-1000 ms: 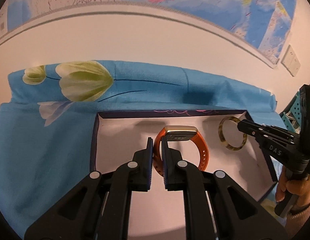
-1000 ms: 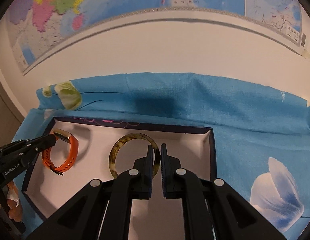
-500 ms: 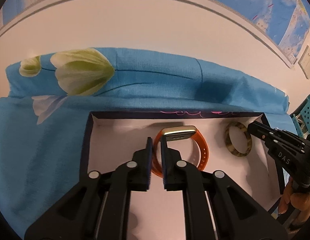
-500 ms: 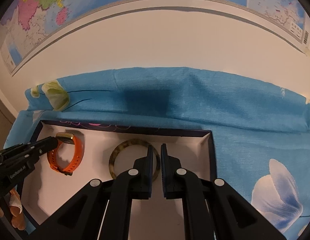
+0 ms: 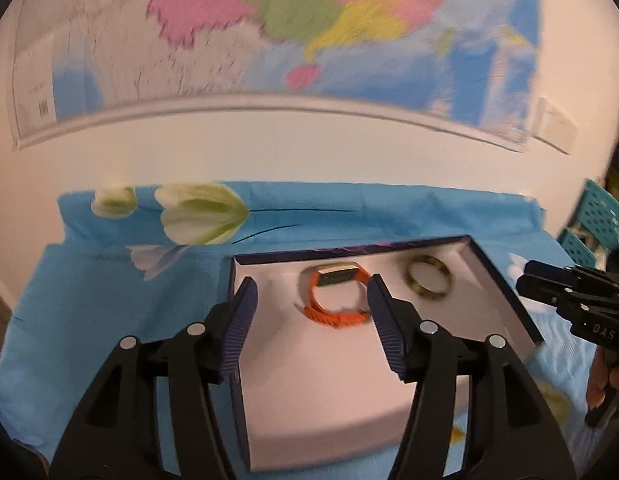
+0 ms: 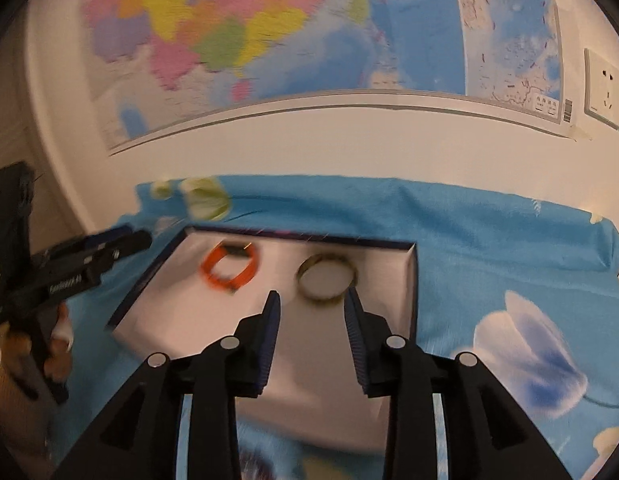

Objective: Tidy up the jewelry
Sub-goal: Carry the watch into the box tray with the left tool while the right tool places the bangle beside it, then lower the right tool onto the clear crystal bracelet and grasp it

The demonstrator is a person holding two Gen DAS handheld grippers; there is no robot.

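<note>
While both tongs (image 5: 311,294) open, the orange watch (image 5: 336,296) lies beyond, untouched.

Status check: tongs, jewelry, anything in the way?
Left tongs and right tongs opening, both empty. Orange wristband watch and mottled olive bangle lie apart in white-lined box. Nothing blocking.

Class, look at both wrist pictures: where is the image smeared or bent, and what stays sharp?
Left wrist view: motion blur smears the wall map and the orange watch, while the left tool, its jaws opening and empty, stays crisp. Right wrist view: the bangle and tray rim are streaked, the right tool, also opening, sharp. Fisheye bends the map's lower edge in both.
</note>
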